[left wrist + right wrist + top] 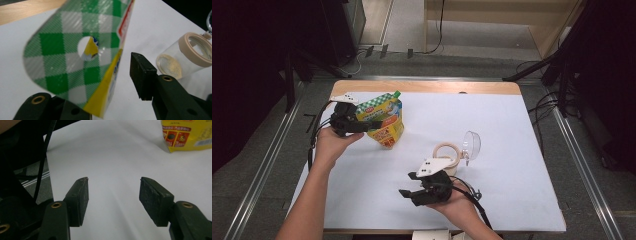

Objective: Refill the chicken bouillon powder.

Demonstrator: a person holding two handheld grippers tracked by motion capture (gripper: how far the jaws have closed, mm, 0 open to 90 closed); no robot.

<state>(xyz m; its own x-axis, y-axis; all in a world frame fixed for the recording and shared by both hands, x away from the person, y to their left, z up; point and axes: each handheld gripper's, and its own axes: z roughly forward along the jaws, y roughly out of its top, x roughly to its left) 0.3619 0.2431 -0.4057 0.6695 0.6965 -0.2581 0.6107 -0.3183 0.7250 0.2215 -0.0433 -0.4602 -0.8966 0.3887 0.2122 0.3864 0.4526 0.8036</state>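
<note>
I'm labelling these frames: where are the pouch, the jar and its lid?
pouch (pixel 383 120), high view, printed front.
jar (pixel 192 57), left gripper view, clear wall below the beige rim.
lid (pixel 472 145), high view, clear dome.

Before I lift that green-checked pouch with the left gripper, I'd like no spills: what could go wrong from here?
1. The left gripper straddles only the pouch's thin top flap, with one pad apart from it; the pouch could slip or swing.
2. The pouch is tilted, so it may topple if nudged.
3. The open jar lies nearby with its lid off; a swinging pouch could knock it.
</note>
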